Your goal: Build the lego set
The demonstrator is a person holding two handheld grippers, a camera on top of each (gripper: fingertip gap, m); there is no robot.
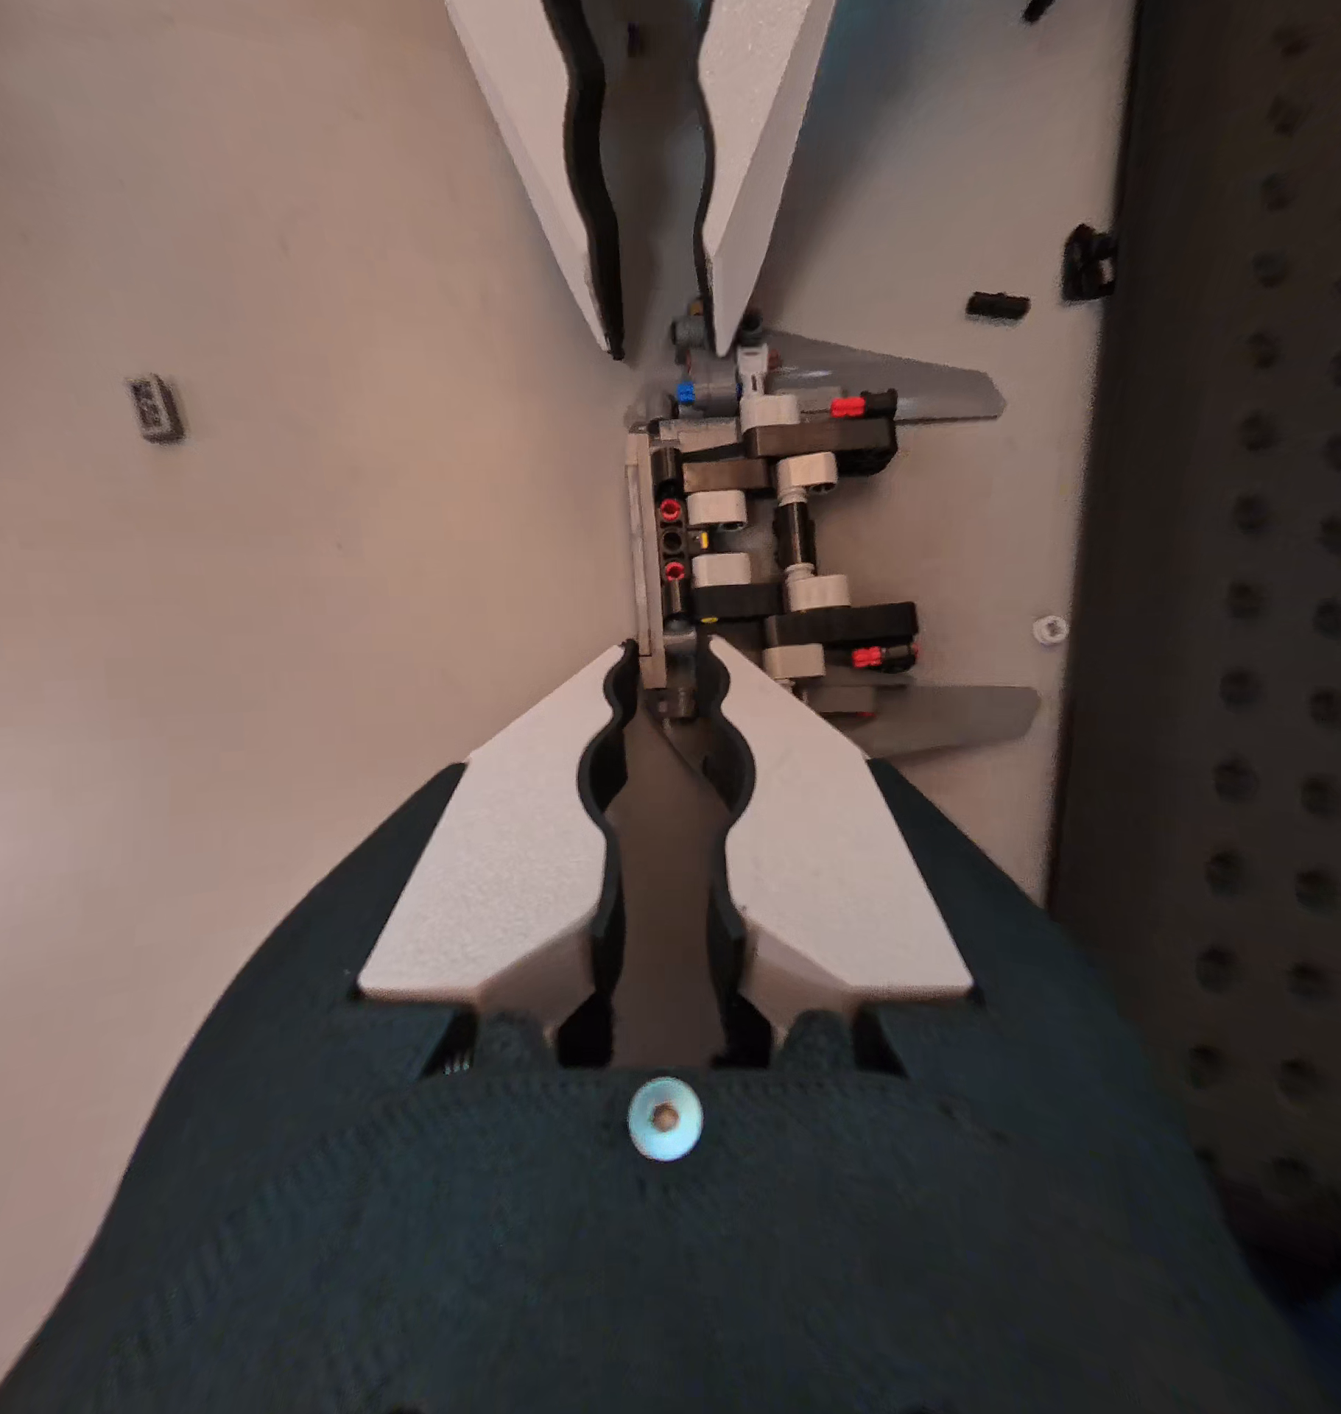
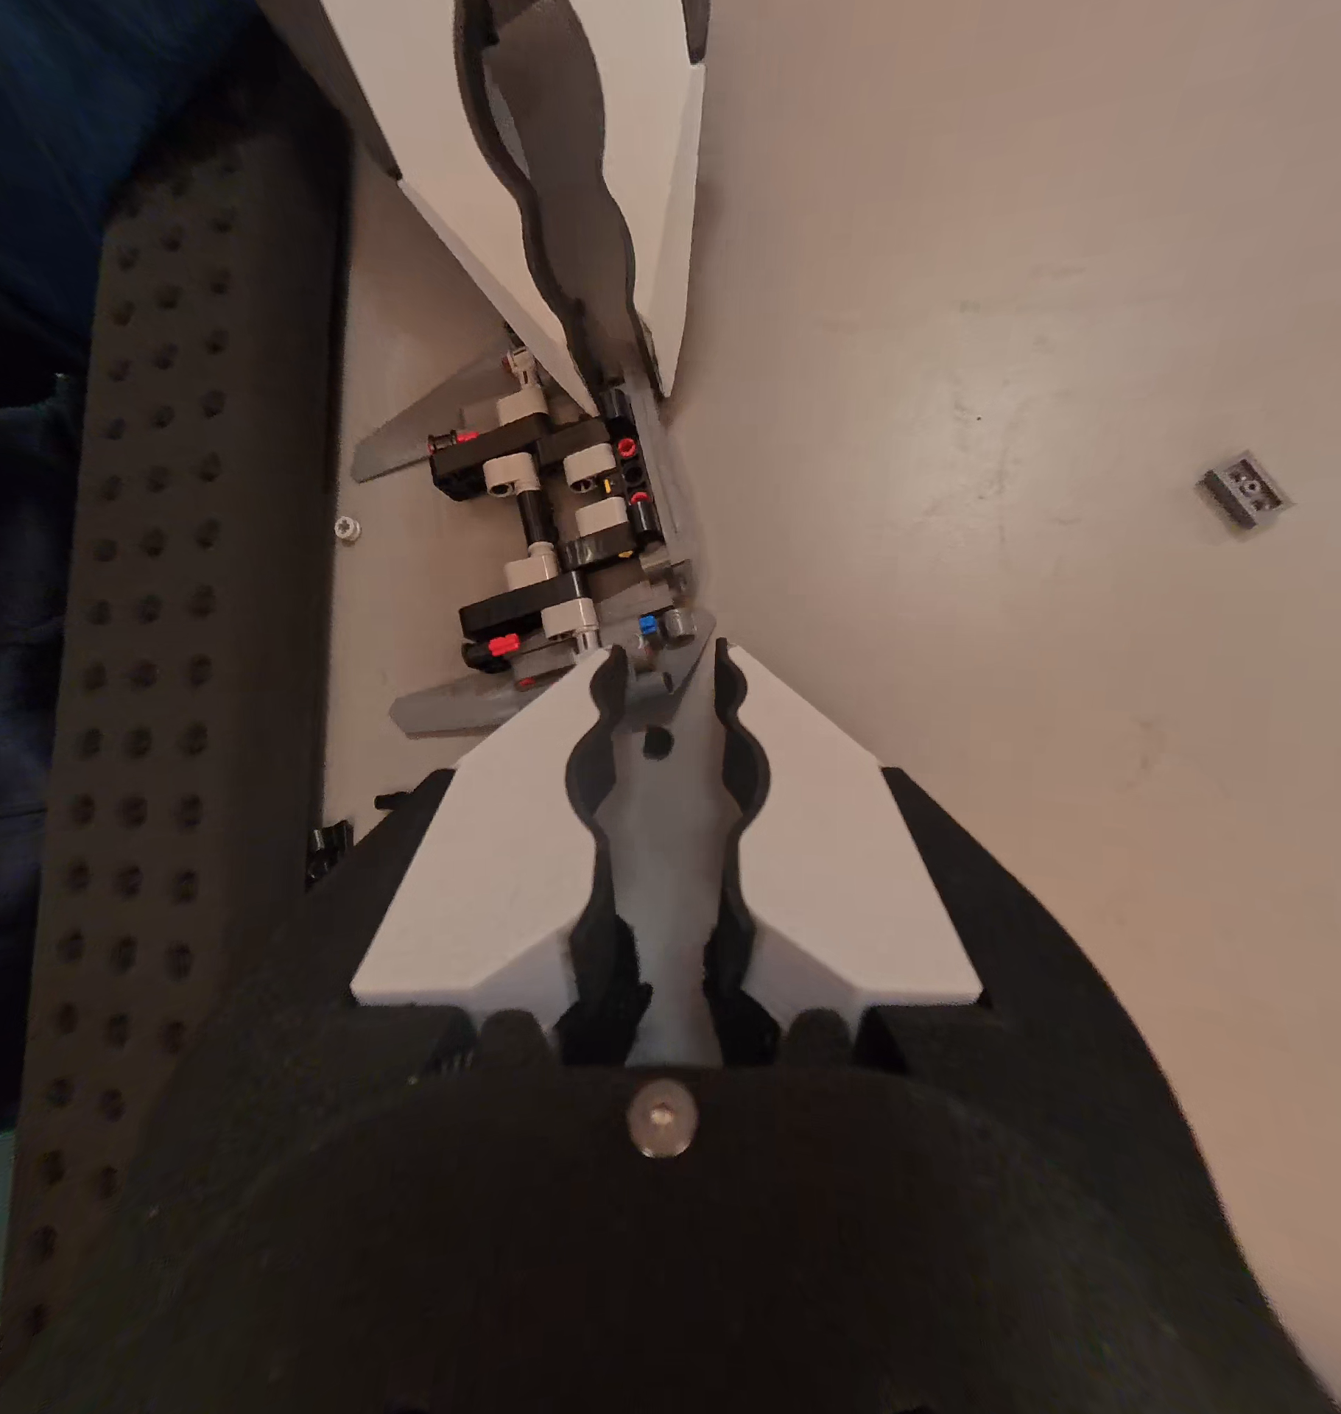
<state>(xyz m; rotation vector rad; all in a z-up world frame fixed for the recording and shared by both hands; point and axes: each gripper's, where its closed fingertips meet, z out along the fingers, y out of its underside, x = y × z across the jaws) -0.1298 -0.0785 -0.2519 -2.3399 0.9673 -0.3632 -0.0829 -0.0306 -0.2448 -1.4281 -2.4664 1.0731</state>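
Note:
A partly built lego model [image 1: 774,535] of black beams, light grey connectors, red and blue pins and two grey wing plates sits between my two grippers over the beige table. My left gripper [image 1: 668,656] is shut on the grey end of the model nearest it. My right gripper [image 1: 671,340] comes in from the top of the left wrist view and holds the opposite end. In the right wrist view the model [image 2: 567,528] is at centre left. There my right gripper [image 2: 665,659] is shut on a grey wing plate and the left gripper [image 2: 629,375] holds the far end.
A small grey plate [image 1: 158,409] lies loose on the table [image 1: 307,689]; it also shows in the right wrist view [image 2: 1248,491]. A white round piece [image 1: 1050,629] and black pieces [image 1: 996,304] lie beside the model. A dark perforated board [image 1: 1264,689] borders that side. The grippers' ends are close to 8 cm from one another.

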